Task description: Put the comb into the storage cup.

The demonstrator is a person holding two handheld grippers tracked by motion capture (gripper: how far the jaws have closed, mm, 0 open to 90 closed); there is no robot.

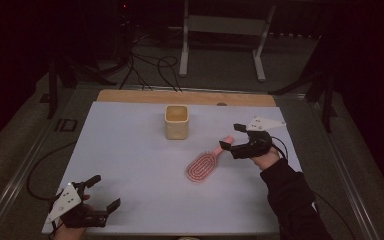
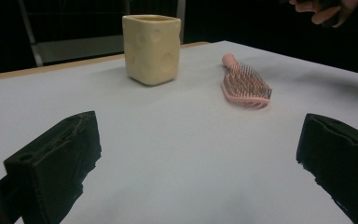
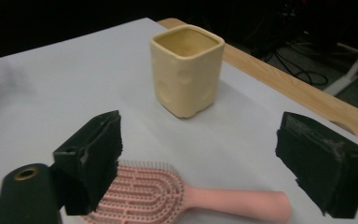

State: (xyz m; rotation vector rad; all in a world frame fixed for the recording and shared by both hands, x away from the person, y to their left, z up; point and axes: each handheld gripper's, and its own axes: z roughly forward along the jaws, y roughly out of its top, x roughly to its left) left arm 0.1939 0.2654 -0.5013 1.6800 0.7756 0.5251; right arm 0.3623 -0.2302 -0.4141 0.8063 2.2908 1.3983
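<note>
Left gripper (image 1: 104, 193) sits at the near left corner of the white sheet (image 1: 130, 165), jaws wide apart, holding nothing. Mid-table lies the pink hairbrush (image 1: 203, 165), bristles up, handle pointing toward the right gripper (image 1: 232, 139). That one hovers over the handle end (jaws spread wide, handle below and between them, pads not touching it). Farther back stands the cream square cup (image 1: 176, 121), upright, apart from the brush.
</note>
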